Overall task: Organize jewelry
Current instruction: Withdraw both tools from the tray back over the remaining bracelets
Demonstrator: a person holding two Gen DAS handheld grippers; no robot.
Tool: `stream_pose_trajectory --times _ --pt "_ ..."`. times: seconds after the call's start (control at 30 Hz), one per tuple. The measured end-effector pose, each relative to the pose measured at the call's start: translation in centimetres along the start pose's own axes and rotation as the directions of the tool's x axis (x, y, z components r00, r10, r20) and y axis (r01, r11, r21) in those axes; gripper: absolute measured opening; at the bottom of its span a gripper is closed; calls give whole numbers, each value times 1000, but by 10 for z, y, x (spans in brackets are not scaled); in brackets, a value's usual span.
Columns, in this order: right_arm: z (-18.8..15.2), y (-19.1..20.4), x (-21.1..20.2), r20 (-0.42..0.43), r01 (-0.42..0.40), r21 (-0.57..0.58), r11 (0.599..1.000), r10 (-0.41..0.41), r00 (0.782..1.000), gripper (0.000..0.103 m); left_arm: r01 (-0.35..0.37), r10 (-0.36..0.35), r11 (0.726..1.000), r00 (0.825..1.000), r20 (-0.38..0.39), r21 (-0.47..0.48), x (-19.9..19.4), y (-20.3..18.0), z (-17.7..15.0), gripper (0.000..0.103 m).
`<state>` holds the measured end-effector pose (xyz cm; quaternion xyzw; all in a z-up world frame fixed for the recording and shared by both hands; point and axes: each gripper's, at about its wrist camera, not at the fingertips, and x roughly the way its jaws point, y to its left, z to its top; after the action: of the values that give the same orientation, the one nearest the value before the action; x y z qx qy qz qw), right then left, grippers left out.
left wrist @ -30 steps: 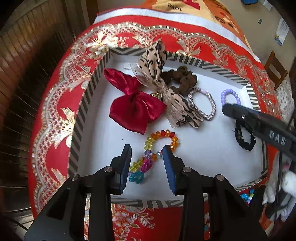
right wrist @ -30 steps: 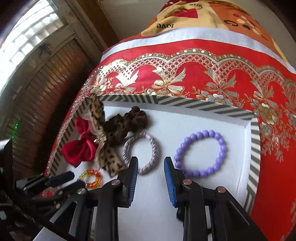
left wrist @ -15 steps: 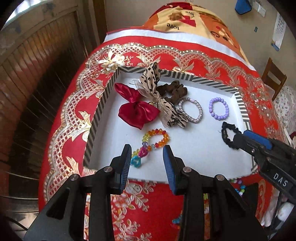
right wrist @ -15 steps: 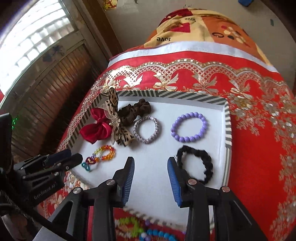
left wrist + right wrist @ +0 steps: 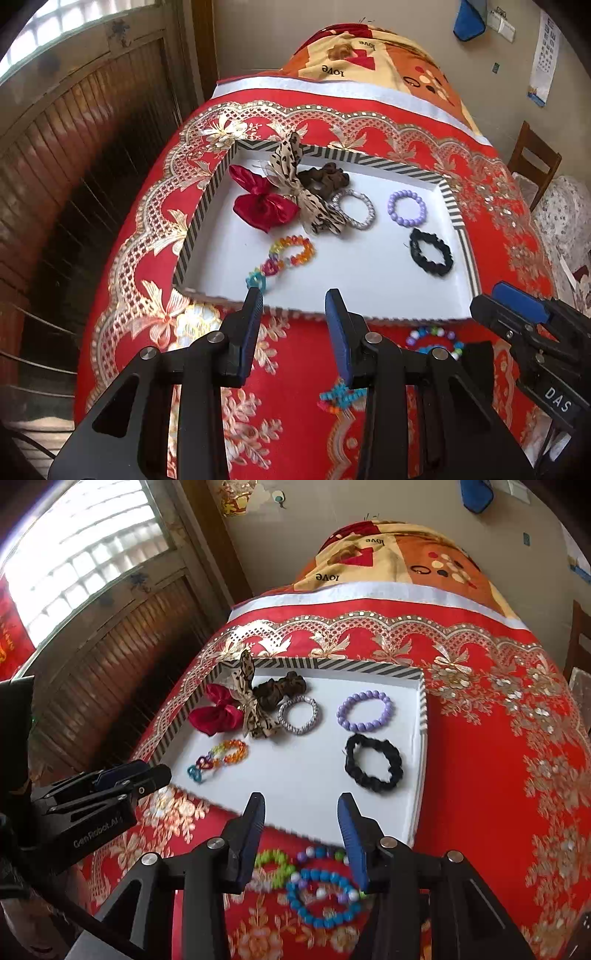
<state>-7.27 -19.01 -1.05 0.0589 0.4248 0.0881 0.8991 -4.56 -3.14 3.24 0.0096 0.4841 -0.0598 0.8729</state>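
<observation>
A white tray with a striped rim [image 5: 458, 214] [image 5: 423, 709] lies on the red cloth. It holds a red bow [image 5: 264, 203] [image 5: 214, 714], a leopard bow [image 5: 295, 184], a brown scrunchie [image 5: 282, 688], a silver bracelet [image 5: 354, 208] [image 5: 299, 714], a purple bead bracelet [image 5: 406, 207] [image 5: 364, 710], a black scrunchie [image 5: 430, 251] [image 5: 373, 762] and a multicolour bead chain [image 5: 286, 256] [image 5: 218, 758]. My left gripper [image 5: 293, 304] is open and empty over the tray's near edge. My right gripper [image 5: 301, 812] is open and empty, above loose bead bracelets [image 5: 321, 897] on the cloth.
A small blue beaded piece [image 5: 340, 397] lies on the cloth under the left gripper. A wooden shutter wall [image 5: 74, 147] runs along the left. A wooden chair [image 5: 535, 162] stands at the right. A patterned blanket [image 5: 388, 561] lies beyond the cloth.
Both grippers have pulled back and up from the tray. The black scrunchie now lies in the tray. The loose bracelets in front of the tray have come into view.
</observation>
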Motion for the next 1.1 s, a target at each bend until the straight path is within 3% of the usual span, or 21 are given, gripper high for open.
stream_pose_trajectory --times 0.6,0.93,1.1 --pt "-59 -29 -65 26 43 12 999 -44 999 41 26 -27 999 999 30 34 -41 -38 -43 34" --pt "-100 -72 -70 -38 89 77 993 -86 996 41 97 -96 995 994 -47 30 -31 -58 -58 35" --pt "-112 -77 -55 -73 78 95 992 -71 995 42 180 -174 983 977 -122 43 -15 -73 -62 40"
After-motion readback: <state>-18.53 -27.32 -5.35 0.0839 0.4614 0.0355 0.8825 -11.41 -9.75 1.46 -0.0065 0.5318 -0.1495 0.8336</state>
